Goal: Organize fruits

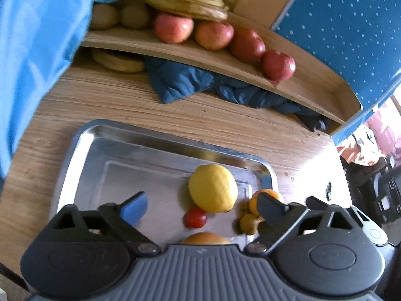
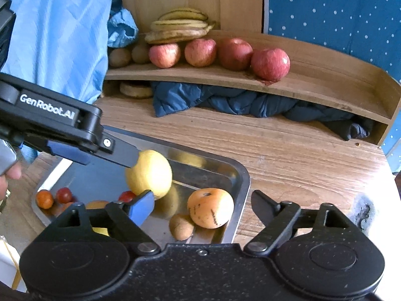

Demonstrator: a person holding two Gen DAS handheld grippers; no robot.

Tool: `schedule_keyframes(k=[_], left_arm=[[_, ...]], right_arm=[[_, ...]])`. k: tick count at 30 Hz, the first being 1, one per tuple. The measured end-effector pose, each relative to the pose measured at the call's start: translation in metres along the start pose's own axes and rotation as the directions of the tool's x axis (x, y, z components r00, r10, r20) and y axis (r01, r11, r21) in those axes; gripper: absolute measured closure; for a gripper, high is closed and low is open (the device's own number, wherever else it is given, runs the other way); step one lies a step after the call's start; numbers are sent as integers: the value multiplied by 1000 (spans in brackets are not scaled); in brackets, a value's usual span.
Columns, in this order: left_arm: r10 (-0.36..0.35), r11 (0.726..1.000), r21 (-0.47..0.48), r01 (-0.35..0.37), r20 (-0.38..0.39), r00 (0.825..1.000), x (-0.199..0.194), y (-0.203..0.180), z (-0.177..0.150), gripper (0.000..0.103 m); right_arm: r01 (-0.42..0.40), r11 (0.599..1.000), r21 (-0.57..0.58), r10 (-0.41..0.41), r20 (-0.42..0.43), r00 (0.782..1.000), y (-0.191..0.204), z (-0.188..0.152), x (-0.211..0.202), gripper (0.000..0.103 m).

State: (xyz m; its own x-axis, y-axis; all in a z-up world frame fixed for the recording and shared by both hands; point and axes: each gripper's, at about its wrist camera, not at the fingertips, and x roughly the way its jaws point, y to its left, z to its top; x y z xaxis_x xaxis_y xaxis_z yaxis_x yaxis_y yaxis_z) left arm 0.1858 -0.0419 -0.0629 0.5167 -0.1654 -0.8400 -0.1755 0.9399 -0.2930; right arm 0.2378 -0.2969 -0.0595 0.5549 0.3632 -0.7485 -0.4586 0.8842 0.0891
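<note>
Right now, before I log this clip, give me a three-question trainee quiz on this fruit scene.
1. True or false: four red apples sit on the wooden shelf.
2. The lemon lies in: A) the metal tray B) the shelf C) the bare table.
3. Fill in: the bananas rest on top of the ____.

Key: 1 true; 2 A; 3 apples.

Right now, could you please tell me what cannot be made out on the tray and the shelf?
- Orange fruit: left wrist view, mostly hidden by the left claw's body.
- Round brown fruits: right wrist view, partly behind blue cloth, kind unclear.
- Tray: near left corner hidden by the right claw's body.
</note>
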Motion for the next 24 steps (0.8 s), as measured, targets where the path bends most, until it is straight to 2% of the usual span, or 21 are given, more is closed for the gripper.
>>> schedule_keyframes(k=[3,8,18,24], left_arm=[[24,1000,-18,-24,24,999,-13,8,-4,1],[62,997,-39,-60,52,997,-32,22,-13,1],[62,998,14,-64,109,992,-51,39,-33,1],[78,994,64,-85,104,992,-65,53,-55,1]], right_arm=[[-2,1000,5,2,11,1000,4,-1,-9,7],[-4,1000,1,4,42,999,14,-1,-23,1],[18,1000,7,-18,72,997,33,-3,-44,1],[61,997,42,-65,94,993,50,-16,-60,1]])
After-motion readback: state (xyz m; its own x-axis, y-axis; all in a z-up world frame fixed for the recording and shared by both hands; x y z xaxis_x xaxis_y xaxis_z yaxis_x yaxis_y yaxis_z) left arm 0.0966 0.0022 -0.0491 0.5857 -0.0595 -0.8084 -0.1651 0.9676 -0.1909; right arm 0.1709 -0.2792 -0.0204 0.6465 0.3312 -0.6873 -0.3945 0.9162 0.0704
